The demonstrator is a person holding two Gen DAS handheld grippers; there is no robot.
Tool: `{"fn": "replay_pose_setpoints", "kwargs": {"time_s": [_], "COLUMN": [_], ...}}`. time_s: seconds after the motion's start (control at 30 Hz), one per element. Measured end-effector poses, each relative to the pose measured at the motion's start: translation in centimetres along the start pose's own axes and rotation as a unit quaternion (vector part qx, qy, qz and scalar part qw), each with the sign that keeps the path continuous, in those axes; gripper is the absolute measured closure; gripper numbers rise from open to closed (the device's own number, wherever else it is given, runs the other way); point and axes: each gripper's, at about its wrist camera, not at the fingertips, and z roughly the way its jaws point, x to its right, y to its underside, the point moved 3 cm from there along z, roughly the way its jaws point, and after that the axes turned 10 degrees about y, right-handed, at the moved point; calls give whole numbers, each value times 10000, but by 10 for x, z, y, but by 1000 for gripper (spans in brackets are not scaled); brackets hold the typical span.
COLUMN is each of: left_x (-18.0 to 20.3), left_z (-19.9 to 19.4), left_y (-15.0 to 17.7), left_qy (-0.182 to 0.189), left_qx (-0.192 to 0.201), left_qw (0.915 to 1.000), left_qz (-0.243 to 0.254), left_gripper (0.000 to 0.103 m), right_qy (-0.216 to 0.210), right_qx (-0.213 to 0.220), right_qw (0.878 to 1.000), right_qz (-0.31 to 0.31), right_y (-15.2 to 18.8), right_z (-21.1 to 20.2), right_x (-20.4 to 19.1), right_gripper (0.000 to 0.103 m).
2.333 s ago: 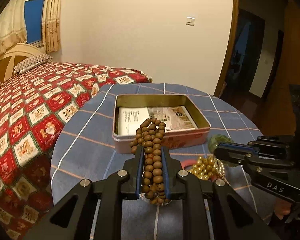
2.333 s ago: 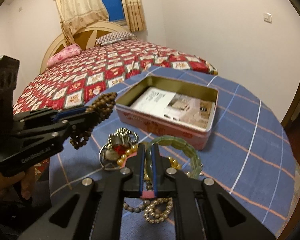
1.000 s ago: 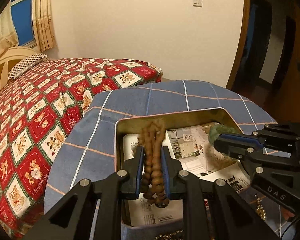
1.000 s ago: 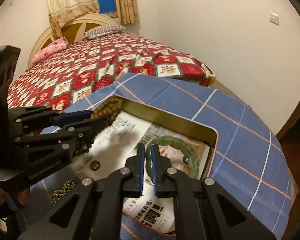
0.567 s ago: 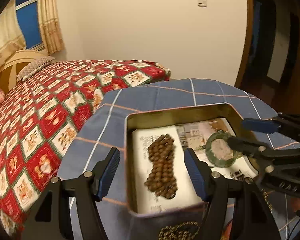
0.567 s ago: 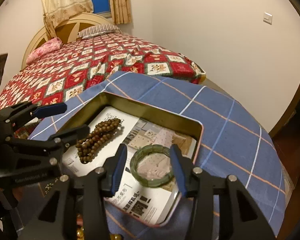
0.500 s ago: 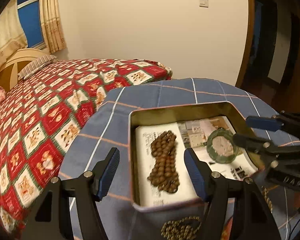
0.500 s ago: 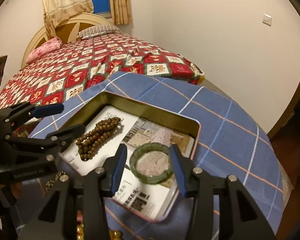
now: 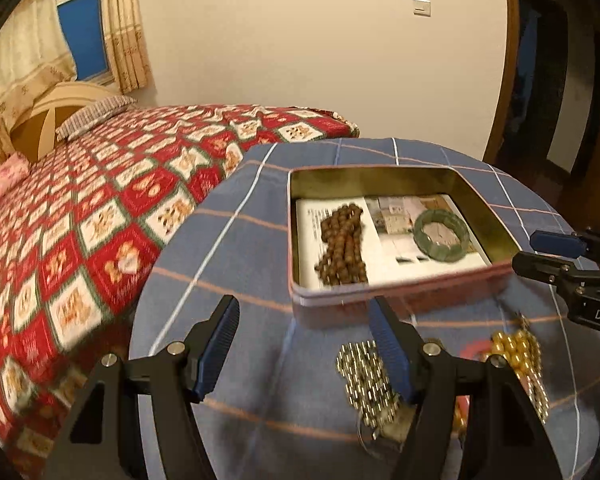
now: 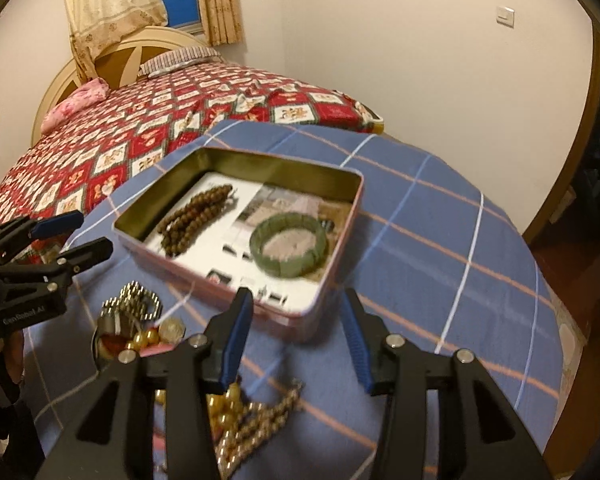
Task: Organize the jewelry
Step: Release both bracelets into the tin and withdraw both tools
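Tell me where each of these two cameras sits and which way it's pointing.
Left wrist: on the left hand-held gripper, angled down across the table at the tin; right hand-held gripper at the right edge.
Right wrist: on the right hand-held gripper, facing the tin; left hand-held gripper at left.
Shared: tin, wooden beads, green bangle.

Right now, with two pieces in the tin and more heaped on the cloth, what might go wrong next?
The loose gold bead strands and silver ball chain lie heaped together in front of the pink metal tin, so grabbing one may drag another along. The open left gripper sits close to the tin's near wall and might nudge it.
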Motion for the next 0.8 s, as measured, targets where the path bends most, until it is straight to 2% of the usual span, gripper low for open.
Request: {"fn": "replay_pose_setpoints", "kwargs": {"time_s": [0.47, 0.8], "left_x": [37, 52], "left_z": [-18, -9], "left_y": [41, 44], "left_qy": [360, 518], "left_qx": [-23, -54], "left_qw": [9993, 9986], "left_qz": [-27, 85], "left_gripper": [36, 36], "right_qy": [67, 69], "right_qx": [-227, -174], "right_qw": [9993, 9987], "right_qz": [272, 470], "right_y": [55, 65], "right_z": [-23, -31], "right_x": [-2, 4], "right_gripper": [51, 48]}}
